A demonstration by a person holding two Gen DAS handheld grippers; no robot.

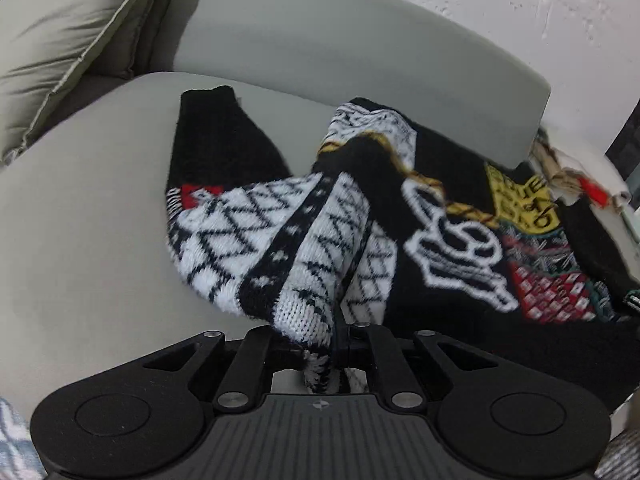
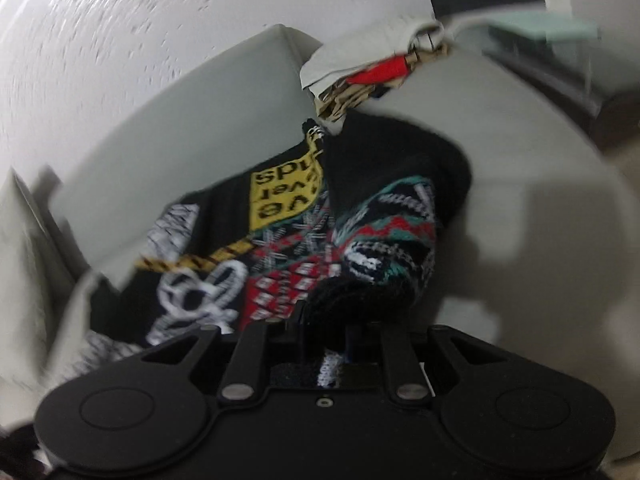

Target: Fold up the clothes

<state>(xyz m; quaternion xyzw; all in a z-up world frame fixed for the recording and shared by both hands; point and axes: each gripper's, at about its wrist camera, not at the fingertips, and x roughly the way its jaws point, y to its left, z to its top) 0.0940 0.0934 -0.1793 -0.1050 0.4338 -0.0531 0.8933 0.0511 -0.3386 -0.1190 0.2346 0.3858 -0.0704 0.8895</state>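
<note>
Sweater point(image 1: 448, 216) on grey sofa point(image 1: 100, 208)

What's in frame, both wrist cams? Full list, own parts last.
knit sweater: 1, black with white, yellow, red and teal patterns, spread on the sofa seat, two parts lifted
sofa: 1, light grey, seat and backrest under and behind the sweater
cushion: 1, beige-grey, far left end of the sofa
folded clothes: 1 small stack, white, tan and red, on the sofa beyond the sweater
wall: 1, white, textured, behind the sofa
left gripper: 1, black, fingers shut on a white-and-black patterned part of the sweater
right gripper: 1, black, fingers shut on a black-cuffed part of the sweater
</note>
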